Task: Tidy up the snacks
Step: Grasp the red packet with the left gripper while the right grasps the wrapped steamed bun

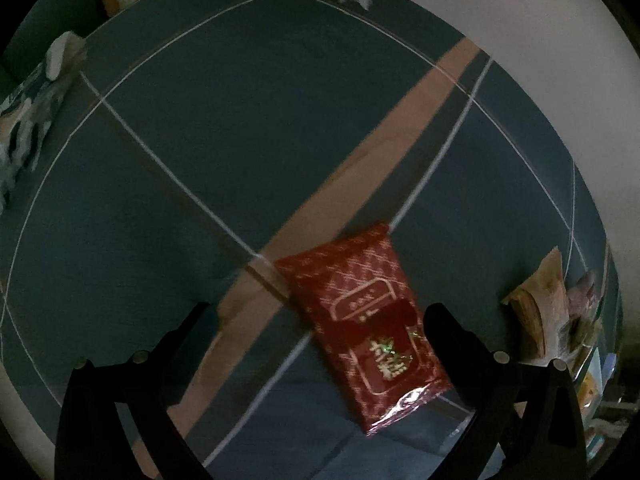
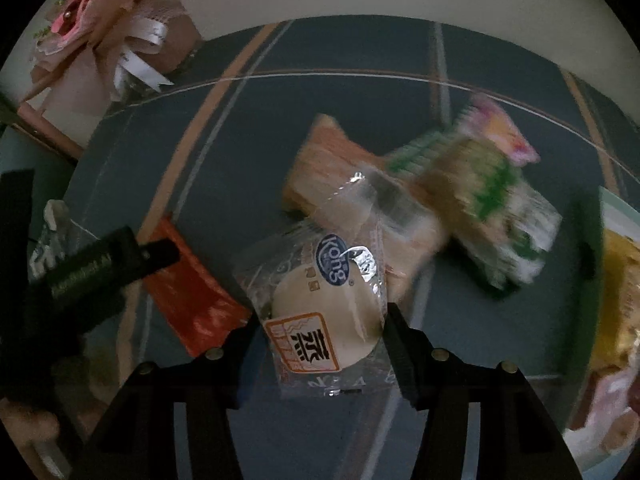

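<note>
One red snack packet (image 1: 362, 322) lies on the blue checked bench (image 1: 240, 140) between the wide-open jaws of the left claw (image 1: 320, 312), untouched. The right claw (image 2: 320, 320) grips one clear-wrapped round cake (image 2: 320, 304). Three more packets (image 2: 400, 192) overlap beyond it. Open cloth spreads toward the bench's far edge.

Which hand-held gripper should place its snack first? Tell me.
Right, probably. The right hand-held gripper is already closed on the clear-wrapped round cake, ready to carry. The left hand-held gripper is open, with the red packet lying ungripped on the tablecloth between its fingers.
</note>
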Motion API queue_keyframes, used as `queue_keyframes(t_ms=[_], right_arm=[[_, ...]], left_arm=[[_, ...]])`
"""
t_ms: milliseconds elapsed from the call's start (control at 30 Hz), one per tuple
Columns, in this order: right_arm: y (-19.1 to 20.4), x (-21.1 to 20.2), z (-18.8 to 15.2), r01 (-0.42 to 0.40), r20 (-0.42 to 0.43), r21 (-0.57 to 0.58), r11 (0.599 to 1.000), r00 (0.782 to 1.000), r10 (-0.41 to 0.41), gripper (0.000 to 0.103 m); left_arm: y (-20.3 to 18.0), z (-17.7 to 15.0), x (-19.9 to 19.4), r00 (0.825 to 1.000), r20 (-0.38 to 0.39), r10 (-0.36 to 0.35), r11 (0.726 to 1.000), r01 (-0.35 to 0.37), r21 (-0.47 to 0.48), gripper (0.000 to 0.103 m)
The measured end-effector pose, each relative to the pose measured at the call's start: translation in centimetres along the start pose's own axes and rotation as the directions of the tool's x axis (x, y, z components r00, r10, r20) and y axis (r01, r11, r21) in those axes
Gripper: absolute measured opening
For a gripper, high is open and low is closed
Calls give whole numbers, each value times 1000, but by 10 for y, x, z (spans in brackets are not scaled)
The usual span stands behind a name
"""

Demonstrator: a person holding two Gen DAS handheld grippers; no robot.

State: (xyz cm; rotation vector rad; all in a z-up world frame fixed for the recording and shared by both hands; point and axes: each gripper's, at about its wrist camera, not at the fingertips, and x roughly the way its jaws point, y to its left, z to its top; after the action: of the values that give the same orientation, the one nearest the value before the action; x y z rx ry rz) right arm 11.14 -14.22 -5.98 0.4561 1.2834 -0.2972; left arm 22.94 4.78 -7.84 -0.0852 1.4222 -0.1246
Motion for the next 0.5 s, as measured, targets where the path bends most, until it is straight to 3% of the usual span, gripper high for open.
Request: queue_keyframes(t_ms=[400,500], right_arm=[[-66,-20,-30,54,13,102,993,998,-56,58],[-79,-24,-35,45,13,141,989,999,-48,58]], left_arm=[[-44,-9,10,998,18,67,995,-68,75,102],[-60,-17,13,994,34,103,989,-107,107,97]])
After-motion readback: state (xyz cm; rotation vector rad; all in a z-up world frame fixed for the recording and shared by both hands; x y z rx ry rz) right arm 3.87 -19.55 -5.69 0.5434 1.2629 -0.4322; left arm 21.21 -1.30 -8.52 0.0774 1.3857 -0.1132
